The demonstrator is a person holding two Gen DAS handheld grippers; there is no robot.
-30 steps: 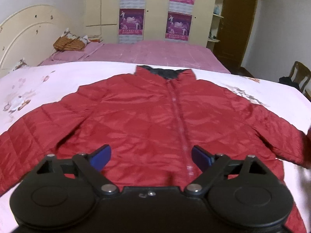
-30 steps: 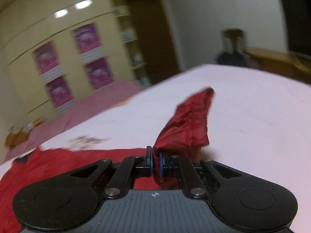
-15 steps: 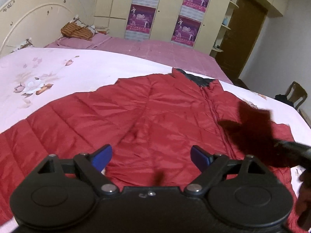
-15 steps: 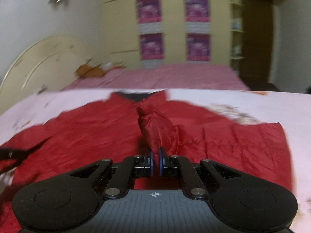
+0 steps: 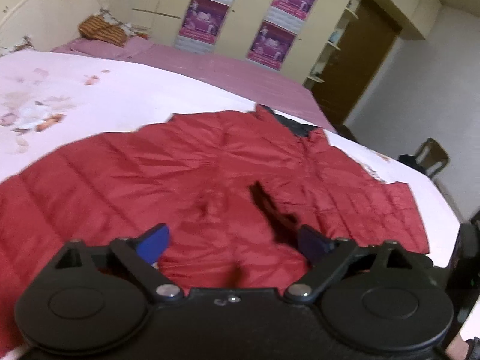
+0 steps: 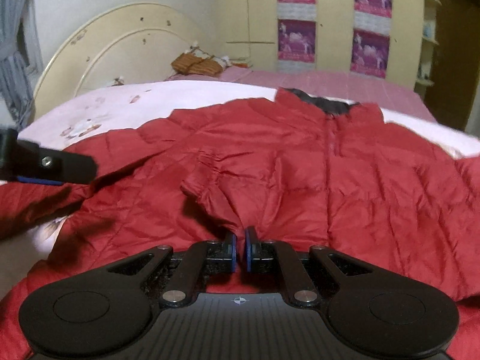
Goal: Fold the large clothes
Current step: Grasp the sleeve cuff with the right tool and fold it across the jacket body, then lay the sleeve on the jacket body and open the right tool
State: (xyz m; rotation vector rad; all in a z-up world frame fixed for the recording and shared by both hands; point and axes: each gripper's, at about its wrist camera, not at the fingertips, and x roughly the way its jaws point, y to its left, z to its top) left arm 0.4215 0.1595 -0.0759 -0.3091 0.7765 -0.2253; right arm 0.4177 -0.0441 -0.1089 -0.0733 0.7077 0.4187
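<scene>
A red quilted jacket (image 5: 186, 174) lies front up on the pale pink bed sheet (image 5: 105, 99), its dark collar (image 5: 297, 126) at the far side. It also fills the right wrist view (image 6: 375, 180). Its right sleeve (image 6: 216, 186) is folded across the chest. My right gripper (image 6: 239, 250) is shut on the cuff end of that sleeve, low over the jacket. My left gripper (image 5: 234, 240) is open and empty, hovering over the jacket's lower front; it shows at the left edge of the right wrist view (image 6: 51, 168).
A cream headboard (image 6: 120, 51) and a brown-orange bundle (image 6: 198, 64) stand at the bed's far left. A wardrobe with purple posters (image 5: 240, 21) lines the back wall. A brown door (image 5: 360, 66) and a wooden chair (image 5: 432, 156) are at the right.
My right gripper has carried the right sleeve from out at the side across the jacket's chest and lowered it. My left gripper has shifted left, still open.
</scene>
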